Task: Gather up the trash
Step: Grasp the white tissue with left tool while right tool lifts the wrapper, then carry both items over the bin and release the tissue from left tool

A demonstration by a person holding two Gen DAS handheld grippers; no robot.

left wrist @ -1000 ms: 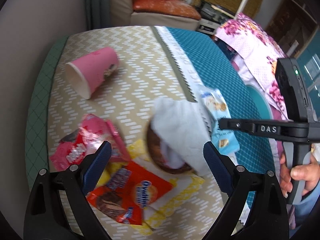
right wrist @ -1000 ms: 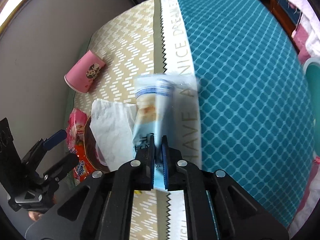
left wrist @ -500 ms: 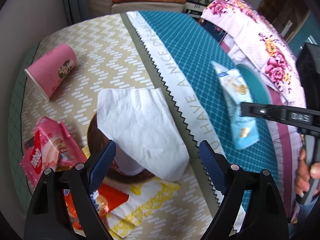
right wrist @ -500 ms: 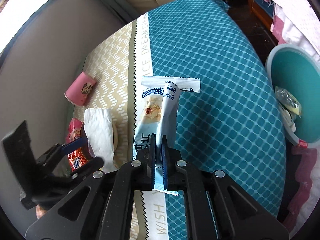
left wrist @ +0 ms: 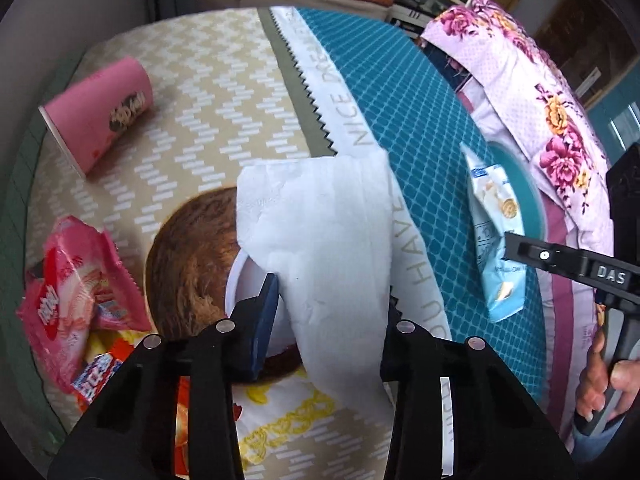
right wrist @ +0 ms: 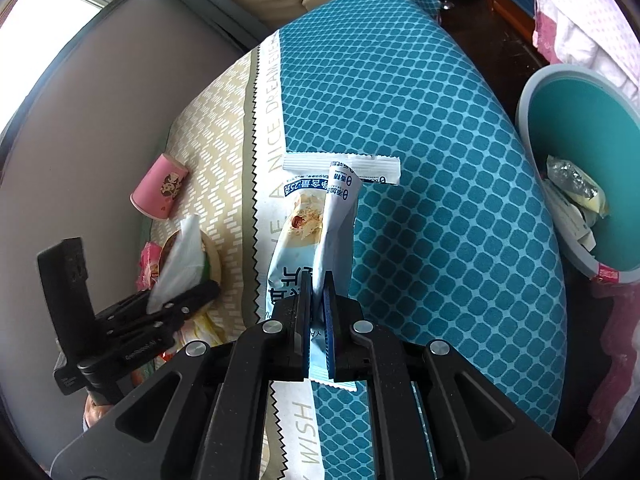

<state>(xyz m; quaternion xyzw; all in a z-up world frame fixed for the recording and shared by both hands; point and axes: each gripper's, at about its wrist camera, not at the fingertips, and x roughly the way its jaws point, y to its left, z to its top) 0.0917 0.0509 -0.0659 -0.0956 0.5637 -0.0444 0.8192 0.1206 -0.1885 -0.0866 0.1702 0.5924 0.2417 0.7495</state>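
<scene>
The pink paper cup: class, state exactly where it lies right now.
The pink paper cup lies on its side at the far left of the beige zigzag cloth in the left wrist view, beyond the pink snack wrapper and apart from the white tissue.

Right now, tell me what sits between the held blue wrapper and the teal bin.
Right wrist view: only bare teal-checked tablecloth separates the blue wrapper, clamped in the right gripper, from the teal bin beyond the table's edge.

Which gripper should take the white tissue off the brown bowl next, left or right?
Left. The left gripper already straddles the white tissue over the brown bowl, jaws part open around it. The right gripper is shut on the blue wrapper, which should probably go in the teal bin first.
</scene>
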